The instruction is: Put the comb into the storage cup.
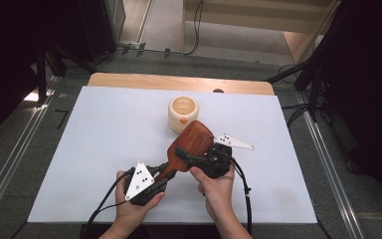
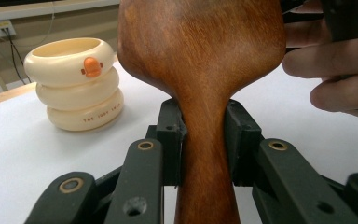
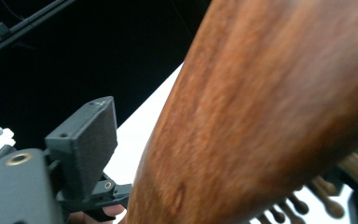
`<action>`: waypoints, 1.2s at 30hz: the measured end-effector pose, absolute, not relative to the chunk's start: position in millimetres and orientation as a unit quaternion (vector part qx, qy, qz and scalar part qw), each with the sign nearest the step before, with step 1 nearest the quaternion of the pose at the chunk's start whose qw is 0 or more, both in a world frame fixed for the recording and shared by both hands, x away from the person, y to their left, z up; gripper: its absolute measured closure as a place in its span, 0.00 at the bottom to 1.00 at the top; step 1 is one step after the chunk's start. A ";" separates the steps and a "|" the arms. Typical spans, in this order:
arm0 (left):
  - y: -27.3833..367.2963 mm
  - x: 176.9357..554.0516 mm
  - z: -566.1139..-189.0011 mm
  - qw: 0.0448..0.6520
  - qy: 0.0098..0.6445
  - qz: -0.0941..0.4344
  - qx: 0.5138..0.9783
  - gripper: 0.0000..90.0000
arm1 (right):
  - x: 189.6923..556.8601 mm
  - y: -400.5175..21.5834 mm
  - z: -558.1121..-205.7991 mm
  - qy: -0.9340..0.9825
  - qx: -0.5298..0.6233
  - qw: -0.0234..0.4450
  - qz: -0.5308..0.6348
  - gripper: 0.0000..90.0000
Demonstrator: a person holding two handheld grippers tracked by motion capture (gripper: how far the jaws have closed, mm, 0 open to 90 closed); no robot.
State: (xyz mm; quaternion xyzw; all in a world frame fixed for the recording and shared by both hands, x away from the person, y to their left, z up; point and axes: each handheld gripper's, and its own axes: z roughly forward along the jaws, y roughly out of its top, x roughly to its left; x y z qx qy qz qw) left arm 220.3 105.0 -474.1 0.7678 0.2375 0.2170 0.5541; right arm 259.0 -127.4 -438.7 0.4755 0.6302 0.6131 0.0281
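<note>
We see a reddish-brown wooden paddle hairbrush [image 1: 191, 144] raised above the white tabletop [image 1: 104, 144], near its middle and just in front of a cream, ring-stacked plastic cup with an orange duck bill [image 1: 183, 113]. The left claw [image 2: 204, 135] is clamped on the brush's narrow handle, one black pad pressed to each side, with the broad head rising beyond it. In the high view the right claw [image 1: 185, 155] reaches across the neck of the brush; in the right gripper view the wooden back lies beside one pad [image 3: 86, 144], wooden bristle pins showing beneath, and we cannot tell whether this claw grips or merely flanks it.
</note>
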 end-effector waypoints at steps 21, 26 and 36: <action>104.7 230.4 -479.5 0.564 0.225 0.134 0.783 0.58 | 254.4 -135.2 -440.2 0.624 0.436 0.013 0.648 0.56; 109.5 233.2 -479.1 0.562 0.230 0.128 0.784 0.48 | 251.4 -137.8 -436.0 0.636 0.428 0.045 0.640 0.56; 140.8 236.2 -476.4 0.557 0.263 0.148 0.774 0.36 | 250.5 -146.7 -432.5 0.637 0.431 0.082 0.634 0.56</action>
